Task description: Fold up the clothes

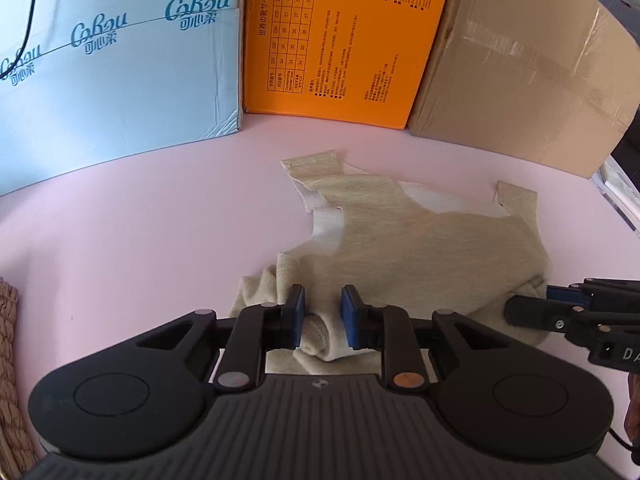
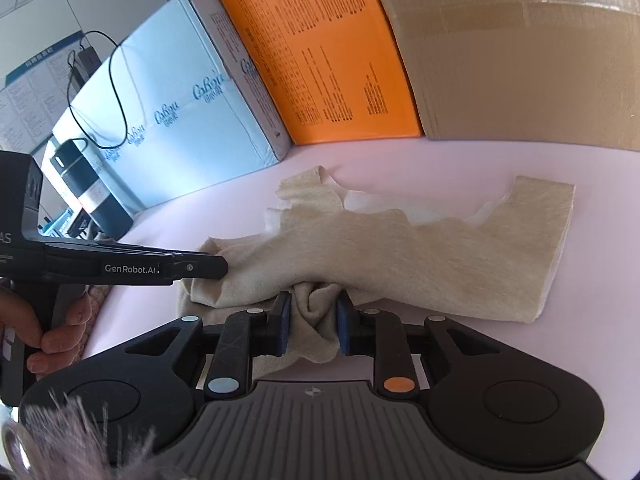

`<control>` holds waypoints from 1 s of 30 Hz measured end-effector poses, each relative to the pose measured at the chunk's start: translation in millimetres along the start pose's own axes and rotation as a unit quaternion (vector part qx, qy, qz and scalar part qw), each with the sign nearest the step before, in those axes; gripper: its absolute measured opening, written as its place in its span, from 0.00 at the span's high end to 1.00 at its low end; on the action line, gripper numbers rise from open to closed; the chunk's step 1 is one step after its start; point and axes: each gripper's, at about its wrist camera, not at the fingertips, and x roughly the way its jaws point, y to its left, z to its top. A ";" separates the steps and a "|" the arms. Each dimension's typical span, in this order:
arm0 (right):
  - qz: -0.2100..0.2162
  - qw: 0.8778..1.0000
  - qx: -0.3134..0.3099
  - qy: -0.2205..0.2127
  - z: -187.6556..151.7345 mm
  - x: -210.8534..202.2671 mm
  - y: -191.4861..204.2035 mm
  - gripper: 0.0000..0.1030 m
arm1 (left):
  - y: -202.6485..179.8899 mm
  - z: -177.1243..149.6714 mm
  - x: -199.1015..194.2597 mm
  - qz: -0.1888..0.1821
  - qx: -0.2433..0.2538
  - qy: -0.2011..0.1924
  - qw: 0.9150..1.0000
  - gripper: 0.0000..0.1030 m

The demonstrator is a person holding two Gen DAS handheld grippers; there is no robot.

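The beige garment (image 1: 400,248) is lying rumpled on the pink table (image 1: 140,220), near hem bunched. The left gripper (image 1: 322,314) and right gripper (image 2: 310,314) are each reaching low along the table, fingers pinching folds of that hem, boxes standing behind.

- This looks like an office or a work room, not a home.
- Papers with small print (image 2: 30,92) hang on the white wall far back.
- Three big boxes stand in a row at the back of the pink table (image 1: 132,232): a light blue box (image 1: 116,64), an orange box (image 1: 340,36) and a brown cardboard box (image 1: 524,76).
- A black cable (image 2: 108,92) hangs over the blue box.
- A dark canister (image 2: 86,184) stands beside the table.
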 end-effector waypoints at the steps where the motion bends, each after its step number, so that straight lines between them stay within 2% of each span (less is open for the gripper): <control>1: 0.002 1.000 0.001 0.003 -3.1 -10.4 1.9 0.80 | 1.9 -7.2 -4.4 0.004 -0.001 0.012 1.000 0.82; 3: 0.005 1.000 0.005 0.018 -12.1 -29.3 5.5 0.80 | 5.6 -21.6 -13.2 0.013 -0.004 0.036 0.999 0.82; 6: -0.002 0.998 0.017 0.065 -37.3 -41.7 6.0 0.79 | 13.3 -47.2 -23.0 0.018 -0.023 0.070 0.997 0.82; 9: -0.016 0.995 0.047 0.084 -61.9 -44.9 1.3 0.79 | 15.3 -61.6 -36.9 -0.019 -0.035 0.046 0.998 0.81; 10: -0.016 0.995 0.062 0.078 -65.4 -46.2 -0.5 0.78 | 12.5 -61.4 -39.8 -0.029 -0.030 0.035 0.998 0.75; 12: -0.018 0.994 0.084 0.068 -67.9 -45.7 -2.8 0.78 | 4.3 -55.6 -45.1 -0.042 -0.021 0.003 0.999 0.53; 13: -0.020 0.994 0.088 0.064 -68.5 -44.2 -2.4 0.77 | -1.8 -50.9 -47.6 -0.046 -0.018 -0.021 0.999 0.33; 14: -0.022 0.994 0.089 0.060 -69.1 -42.8 -1.0 0.77 | -6.8 -46.9 -47.7 -0.048 -0.014 -0.039 0.998 0.20; 15: -0.025 0.994 0.084 0.058 -69.7 -42.2 1.0 0.76 | -13.3 -42.6 -45.1 -0.050 -0.006 -0.053 0.997 0.20; 16: -0.028 0.995 0.077 0.059 -70.1 -42.1 3.1 0.76 | -20.6 -38.2 -37.2 -0.049 0.010 -0.047 0.998 0.22; 18: -0.029 0.995 0.068 0.059 -70.3 -41.7 5.5 0.76 | -35.0 -34.4 -14.4 -0.038 0.047 -0.019 0.998 0.40; 19: -0.029 0.995 0.070 0.059 -70.2 -41.9 4.8 0.76 | -41.2 -34.9 -2.0 -0.030 0.065 -0.001 0.997 0.67; 20: -0.028 0.995 0.073 0.059 -69.9 -42.3 3.4 0.76 | -42.8 -38.3 3.7 -0.018 0.073 0.006 0.997 0.82; 22: -0.032 0.996 0.061 0.057 -68.7 -44.2 8.0 0.75 | -40.0 -43.9 5.1 -0.007 0.071 0.012 0.997 0.85; 25: -0.027 0.998 0.034 0.052 -68.2 -47.9 18.8 0.74 | -24.4 -50.0 -12.8 0.010 0.038 0.023 0.999 0.90; 28: -0.002 0.998 0.027 0.060 -67.3 -43.5 26.6 0.74 | -2.8 -69.2 -34.5 0.040 0.025 0.042 0.998 0.90; 30: 0.013 0.997 0.017 0.081 -66.5 -36.7 32.2 0.74 | 11.2 -84.2 -50.0 0.049 0.014 0.049 0.998 0.87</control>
